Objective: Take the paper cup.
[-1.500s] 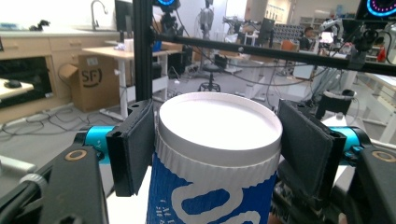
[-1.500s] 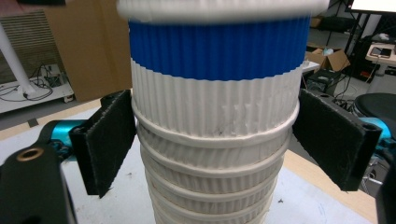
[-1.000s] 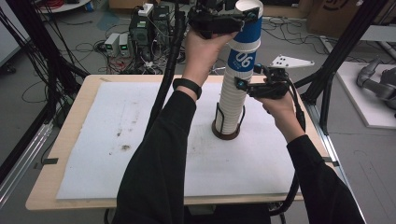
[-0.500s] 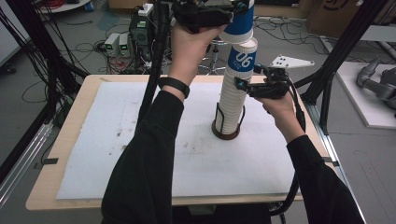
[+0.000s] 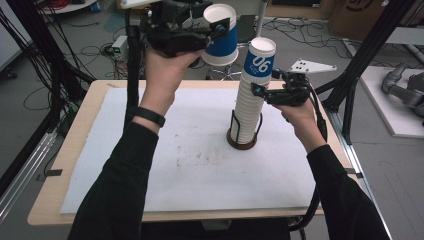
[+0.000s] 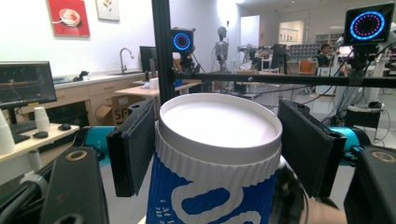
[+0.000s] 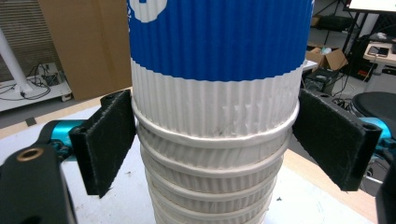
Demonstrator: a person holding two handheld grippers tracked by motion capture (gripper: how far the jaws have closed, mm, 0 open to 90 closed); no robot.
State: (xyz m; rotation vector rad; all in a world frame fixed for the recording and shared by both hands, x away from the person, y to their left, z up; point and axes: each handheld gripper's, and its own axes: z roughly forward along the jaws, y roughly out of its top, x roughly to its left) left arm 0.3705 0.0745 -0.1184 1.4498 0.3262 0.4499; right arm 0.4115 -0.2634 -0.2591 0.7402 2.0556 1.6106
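Note:
A tall stack of white ribbed paper cups stands in a dark ring holder on the table. Its top cup is blue with white print. My right gripper is shut on the stack's upper part, and in the right gripper view its pads press just under a cup rim of the stack. High up and left of the stack, my left gripper is shut on a single blue and white cup. That cup sits upright between the left gripper's pads.
A white mat covers the wooden table. Black frame posts rise at both sides, and cables lie on the floor behind. A grey three-cornered plate tops the right gripper.
My left hand has carried the single cup from above the stack's top away to the left. The right hand and the stack have stayed put.

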